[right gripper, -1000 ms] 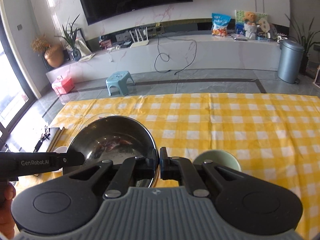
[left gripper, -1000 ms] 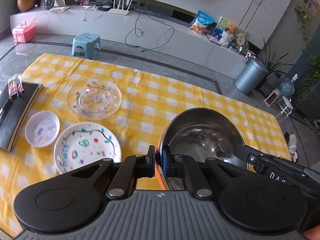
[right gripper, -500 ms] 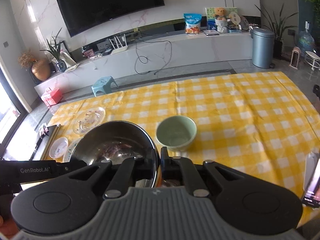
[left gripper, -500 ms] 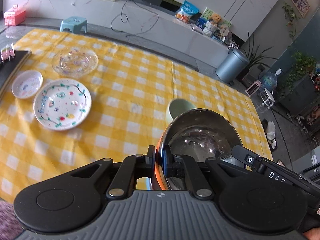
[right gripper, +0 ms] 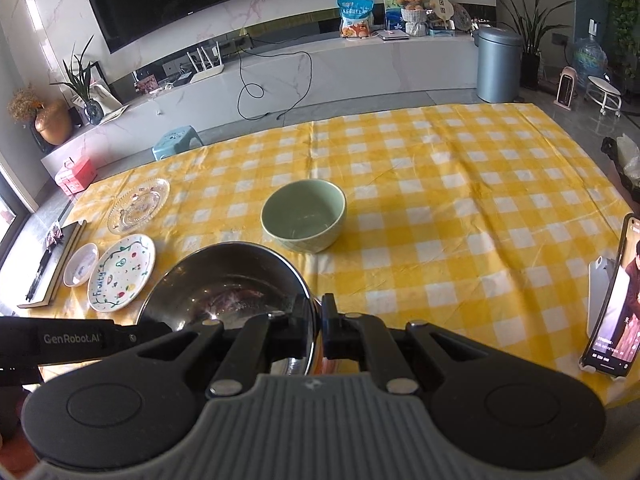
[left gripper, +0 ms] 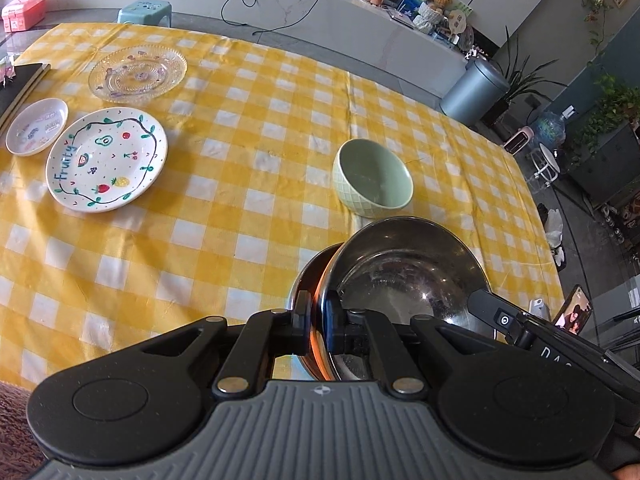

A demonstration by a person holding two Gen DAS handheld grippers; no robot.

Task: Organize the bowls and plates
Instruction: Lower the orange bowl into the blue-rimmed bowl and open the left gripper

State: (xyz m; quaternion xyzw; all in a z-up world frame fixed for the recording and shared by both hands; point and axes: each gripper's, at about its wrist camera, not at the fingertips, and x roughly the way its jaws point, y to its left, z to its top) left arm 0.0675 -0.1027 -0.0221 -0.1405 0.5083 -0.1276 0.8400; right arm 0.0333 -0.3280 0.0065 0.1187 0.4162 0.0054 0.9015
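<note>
A steel bowl [left gripper: 408,276] hangs low over the yellow checked tablecloth [left gripper: 248,208] near the front edge. My left gripper [left gripper: 318,320] is shut on its left rim and my right gripper [right gripper: 319,328] is shut on its right rim. The same steel bowl [right gripper: 228,284] fills the lower left of the right wrist view. Just beyond it stands an empty green bowl [left gripper: 374,178], also the green bowl [right gripper: 304,214]. At the left lie a painted fruit plate [left gripper: 106,158], a clear glass plate [left gripper: 138,72] and a small white dish [left gripper: 38,126].
A phone [right gripper: 612,300] leans on a stand at the table's right front edge. A dark book [right gripper: 52,264] lies at the left edge. Behind the table are a blue stool [right gripper: 176,142] and a grey bin [right gripper: 498,64].
Both grippers carried the steel bowl rightwards and a little down, away from the plates. The green bowl has come into view just beyond it. Both grips stayed shut.
</note>
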